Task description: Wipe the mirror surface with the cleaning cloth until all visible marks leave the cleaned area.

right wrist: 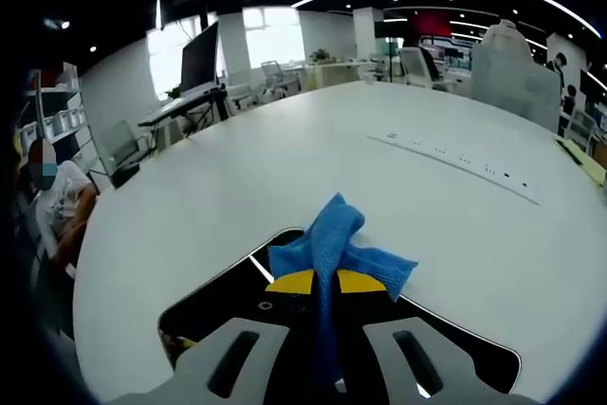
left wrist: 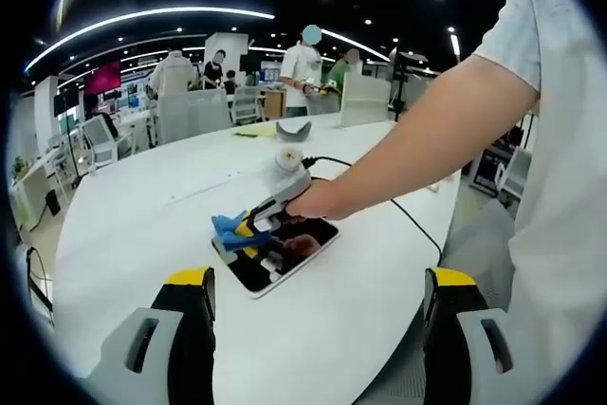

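Left gripper view: mirror (left wrist: pixel 285 258) lies flat on the white surface (left wrist: pixel 142 225), just below picture centre. It is a dark rounded rectangle with a pale border; its long axis runs from about 8 o'clock to 2 o'clock in this view, near corner toward 7 o'clock. Reddish reflection in the glass.

Right hand-held gripper (left wrist: pixel 261 225) comes in from 3 o'clock, held by the person's hand (left wrist: pixel 318 204), bare forearm and white sleeve behind it. Its yellow-tipped jaws are clamped on the blue cleaning cloth (left wrist: pixel 228 228), which sits at the mirror's 10 o'clock corner, touching the glass.

Left hand-held gripper (left wrist: pixel 318 296): jaws stand wide apart at the bottom of its own view, nothing between them, held back from the mirror on the 6 o'clock side.

A black cable (left wrist: pixel 398 206) runs over the surface from the right gripper toward 4 o'clock. A grey curved object (left wrist: pixel 294 130) and a flat yellowish item lie well apart at 12 o'clock; what they are I cannot tell. People stand beyond at 12 o'clock, with office chairs and monitors.

Right gripper view: cleaning cloth (right wrist: pixel 332 253) is pinched between the jaws of the right hand-held gripper (right wrist: pixel 318 284), bunched and rising toward 12 o'clock, a flap spreading to 3 o'clock. Mirror (right wrist: pixel 213 305) lies under the jaws, dark, its pale edge running from 12 to 4 o'clock. A seated person shows at 9 o'clock.
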`<act>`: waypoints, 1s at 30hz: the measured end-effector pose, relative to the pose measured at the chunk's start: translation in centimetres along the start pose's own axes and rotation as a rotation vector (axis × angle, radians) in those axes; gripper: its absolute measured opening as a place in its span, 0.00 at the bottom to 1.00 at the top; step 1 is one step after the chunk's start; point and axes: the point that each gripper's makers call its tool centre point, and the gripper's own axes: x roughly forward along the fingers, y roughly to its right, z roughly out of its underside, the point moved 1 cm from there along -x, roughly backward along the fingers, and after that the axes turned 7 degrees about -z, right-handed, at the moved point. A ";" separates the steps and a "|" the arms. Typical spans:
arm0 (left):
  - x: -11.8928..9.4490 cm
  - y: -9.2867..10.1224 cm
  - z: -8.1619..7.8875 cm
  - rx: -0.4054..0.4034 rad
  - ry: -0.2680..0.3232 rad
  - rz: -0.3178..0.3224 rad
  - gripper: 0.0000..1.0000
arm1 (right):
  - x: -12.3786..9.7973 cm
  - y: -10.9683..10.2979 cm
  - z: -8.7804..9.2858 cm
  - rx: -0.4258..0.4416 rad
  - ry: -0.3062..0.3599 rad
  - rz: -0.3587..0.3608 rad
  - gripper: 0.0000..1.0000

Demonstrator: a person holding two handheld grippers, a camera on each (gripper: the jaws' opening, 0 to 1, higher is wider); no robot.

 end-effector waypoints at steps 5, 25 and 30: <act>-0.1 0.0 -0.2 -0.001 0.002 -0.005 0.92 | -0.8 0.4 0.4 0.007 0.001 0.009 0.02; 0.1 1.5 -1.0 0.029 0.007 0.006 0.92 | -4.5 2.7 2.6 0.030 -0.014 0.059 0.02; 0.1 1.7 -1.1 0.040 0.007 0.010 0.92 | -5.1 2.9 2.9 0.035 -0.014 0.073 0.02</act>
